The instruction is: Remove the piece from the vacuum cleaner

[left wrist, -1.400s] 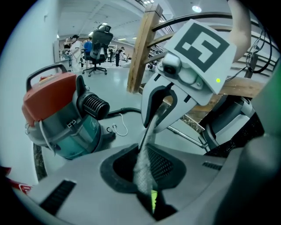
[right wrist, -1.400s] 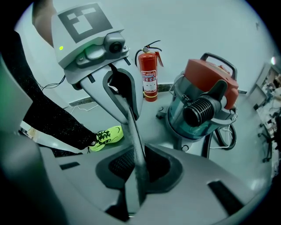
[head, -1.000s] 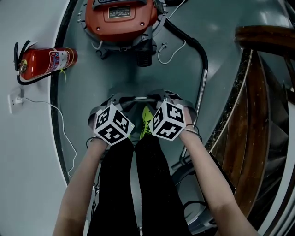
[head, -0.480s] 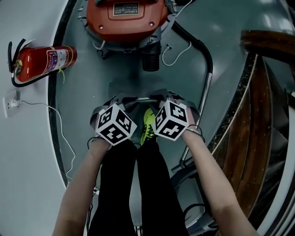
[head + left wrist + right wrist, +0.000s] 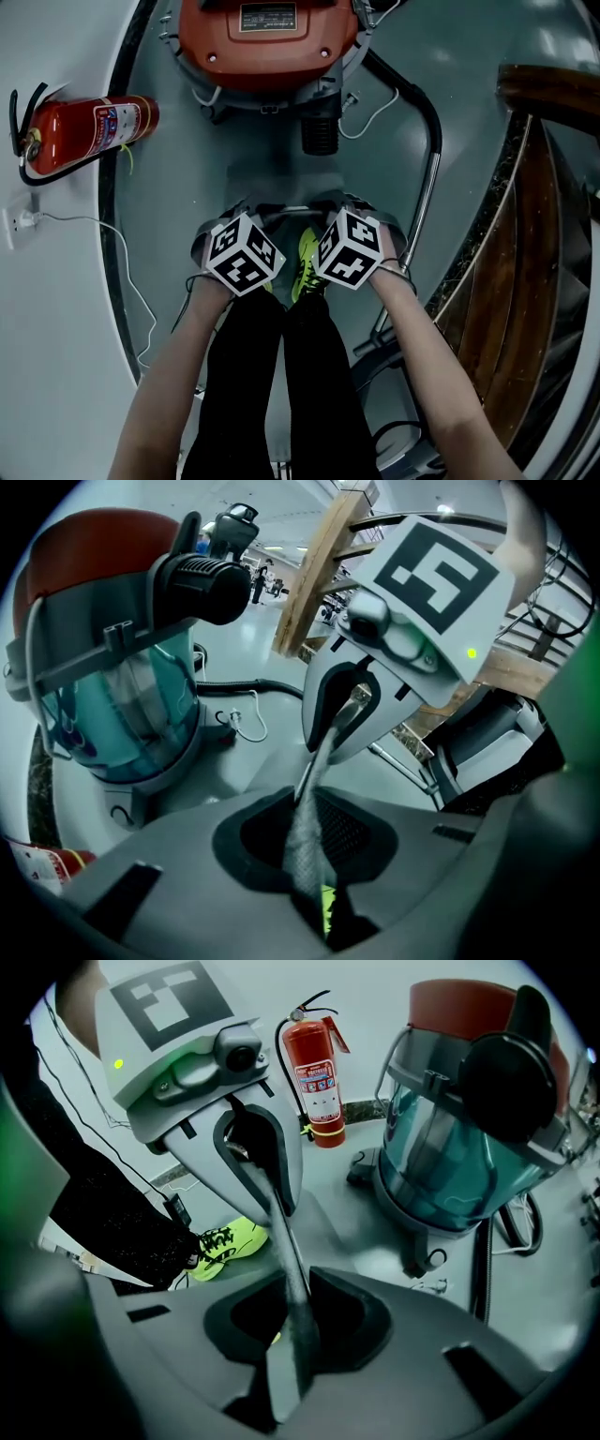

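Observation:
The vacuum cleaner (image 5: 267,42) has a red lid and a clear teal drum (image 5: 103,696). It stands on the grey floor ahead of my feet. Its black hose (image 5: 427,112) curves right into a metal tube (image 5: 427,202). My left gripper (image 5: 248,214) and right gripper (image 5: 328,204) face each other at waist height, short of the vacuum. A thin flat grey strip (image 5: 314,771) spans between them. Each gripper is shut on one end of the strip (image 5: 286,1251). The left gripper view shows the right gripper (image 5: 342,714) clamped on it.
A red fire extinguisher (image 5: 89,127) lies at the left by the wall, with a wall socket and white cable (image 5: 19,223) beyond it. A curved wooden stair (image 5: 534,234) runs along the right. My yellow shoe (image 5: 305,258) is below the grippers.
The vacuum cleaner has come lower and larger in the head view as I moved towards it. Both grippers keep the strip between them, unchanged.

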Tool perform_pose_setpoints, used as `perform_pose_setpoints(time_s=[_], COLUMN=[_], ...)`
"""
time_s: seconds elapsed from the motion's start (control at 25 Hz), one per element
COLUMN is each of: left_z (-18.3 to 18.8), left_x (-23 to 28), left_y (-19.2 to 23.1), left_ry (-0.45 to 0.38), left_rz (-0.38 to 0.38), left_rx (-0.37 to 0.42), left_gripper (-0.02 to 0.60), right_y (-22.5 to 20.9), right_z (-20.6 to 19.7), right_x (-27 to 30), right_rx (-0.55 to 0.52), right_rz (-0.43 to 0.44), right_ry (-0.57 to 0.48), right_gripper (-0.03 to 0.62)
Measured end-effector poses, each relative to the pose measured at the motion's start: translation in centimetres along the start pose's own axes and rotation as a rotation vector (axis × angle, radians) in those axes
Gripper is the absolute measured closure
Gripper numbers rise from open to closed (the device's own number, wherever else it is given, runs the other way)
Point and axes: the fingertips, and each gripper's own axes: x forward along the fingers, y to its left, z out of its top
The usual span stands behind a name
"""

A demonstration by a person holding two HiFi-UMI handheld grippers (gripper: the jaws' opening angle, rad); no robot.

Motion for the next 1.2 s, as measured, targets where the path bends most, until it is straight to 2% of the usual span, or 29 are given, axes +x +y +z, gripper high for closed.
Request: perform_pose_setpoints(time_s=[0.36, 0.68, 0.84, 0.96, 1.08, 1.2], left_z=[-0.8, -1.1, -1.1, -1.0, -1.3, -1.8], left_x=[1.0, 1.1, 1.1, 1.1, 1.4, 1.6], left_y=[0.1, -0.2, -0.5, -0.7, -1.4, -1.8], left_ry=[0.024, 0.030, 0.019, 0.016, 0.020, 0.020], left_rz=[-0.002, 0.006, -0.018, -0.024, -0.057, -0.072], left_rx=[-0.003, 0.019, -0.007, 0.002, -0.008, -0.051], left_gripper=[0.526, 0.512, 0.481, 0.452, 0.421, 0.380], right_y=[0.2, 0.7, 0.9, 1.3, 1.8, 2.7], right_z=[-0.4, -0.4, -0.3, -0.3, -0.5, -1.2], right_x=[1.2, 1.2, 1.2, 1.3, 1.5, 1.8], right_rx=[0.058, 0.068, 0.072, 0.078, 0.096, 0.139], right_rz=[0.012, 0.019, 0.030, 0.042, 0.064, 0.113], right_ry=[-0.001, -0.005, -0.005, -0.004, 0.002, 0.018], right_gripper=[0.530, 0.528, 0.525, 0.520, 0.483, 0.402])
